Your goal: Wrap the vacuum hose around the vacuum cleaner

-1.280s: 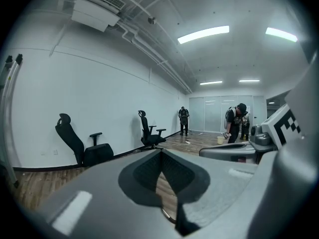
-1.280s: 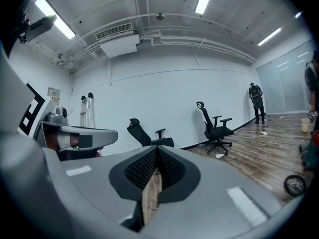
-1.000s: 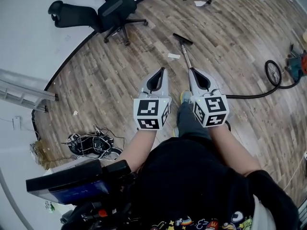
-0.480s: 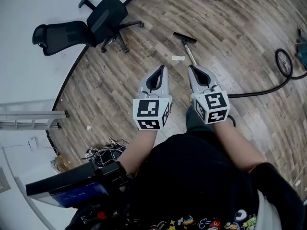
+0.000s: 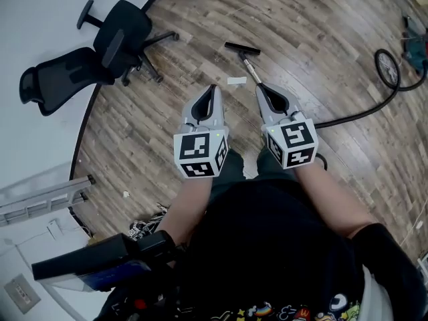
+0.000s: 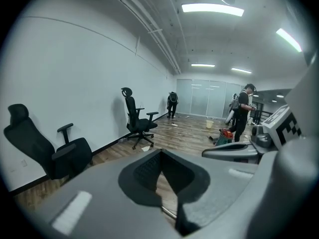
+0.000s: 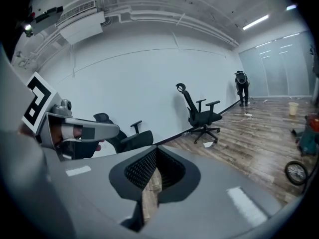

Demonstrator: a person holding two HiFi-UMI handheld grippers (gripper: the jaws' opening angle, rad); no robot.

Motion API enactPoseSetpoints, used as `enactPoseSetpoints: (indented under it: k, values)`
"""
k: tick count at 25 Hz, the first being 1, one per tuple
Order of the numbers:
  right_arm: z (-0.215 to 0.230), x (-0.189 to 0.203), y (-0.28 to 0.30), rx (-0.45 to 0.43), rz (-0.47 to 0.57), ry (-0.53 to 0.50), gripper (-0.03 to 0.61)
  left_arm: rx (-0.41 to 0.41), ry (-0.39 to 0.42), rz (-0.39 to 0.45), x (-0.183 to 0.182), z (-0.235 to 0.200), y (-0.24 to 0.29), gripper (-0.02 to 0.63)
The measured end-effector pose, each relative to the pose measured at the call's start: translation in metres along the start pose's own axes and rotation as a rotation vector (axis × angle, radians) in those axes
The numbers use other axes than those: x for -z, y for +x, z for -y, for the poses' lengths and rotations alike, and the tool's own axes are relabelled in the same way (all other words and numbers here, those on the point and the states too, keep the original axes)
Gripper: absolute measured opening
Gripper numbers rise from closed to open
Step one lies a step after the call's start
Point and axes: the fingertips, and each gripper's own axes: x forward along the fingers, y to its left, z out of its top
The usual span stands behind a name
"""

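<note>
**Head view**
- Left gripper (image 5: 213, 88): you hold it out in front of you over the wood floor (image 5: 321, 25). Its jaws are pressed together with nothing in them.
- Right gripper (image 5: 258, 87): it sits just beside the left one and level with it. Its jaws are also closed and empty.
- Wand (image 5: 251, 69): it lies on the floor ahead of you with its black nozzle (image 5: 241, 47) at the far end. The near end is hidden under your right gripper.
- Vacuum hose (image 5: 351, 116): it lies loose on the floor, running from beside your right forearm out to the right. It is not wrapped round anything.
- Vacuum cleaner (image 5: 416, 45): it is at the upper right edge, only partly in view and well apart from both grippers.
- Paper scrap (image 5: 236, 81): it is on the floor just left of the wand.
- Office chair (image 5: 110, 42): it stands by the white wall, off to your left.

**Left gripper view**
- Jaws: the tips meet. Through the hollow behind them you see only floor planks and a thin piece of metal tube.
- Right gripper: it juts in from the right side.
- Upright chair (image 6: 137, 123): it stands near the wall, further down the room.
- Person (image 6: 244, 111): standing far off.

**Right gripper view**
- Jaws: they are closed tip to tip, and only floorboards show in the gap.
- Left gripper: it is seen at the left.
- Vacuum cleaner: its teal and red body is at the right edge, far from the jaws.
</note>
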Motion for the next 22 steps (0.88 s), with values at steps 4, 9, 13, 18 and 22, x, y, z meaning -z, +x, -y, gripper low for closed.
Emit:
enactPoseSetpoints:
  k: [4,9,13,18,22]
  values:
    - [0.003,-0.009,0.015,0.096,0.008,0.003,0.02,0.097,0.023,0.006,-0.009,-0.02,0.022,0.001]
    - [-0.018,-0.012,0.041,0.241,0.02,0.034,0.02,0.242,0.045,0.005,-0.011,-0.052,0.038,0.001]
    - [-0.044,-0.01,0.064,0.333,0.012,0.055,0.02,0.365,0.056,-0.008,-0.009,-0.071,0.05,0.001]
    - [-0.057,0.005,0.074,0.381,-0.027,0.064,0.021,0.456,0.05,-0.059,0.012,-0.067,0.058,0.001]
    - [-0.042,0.027,0.074,0.391,-0.057,0.075,0.021,0.482,0.061,-0.08,0.027,-0.051,0.07,0.001]
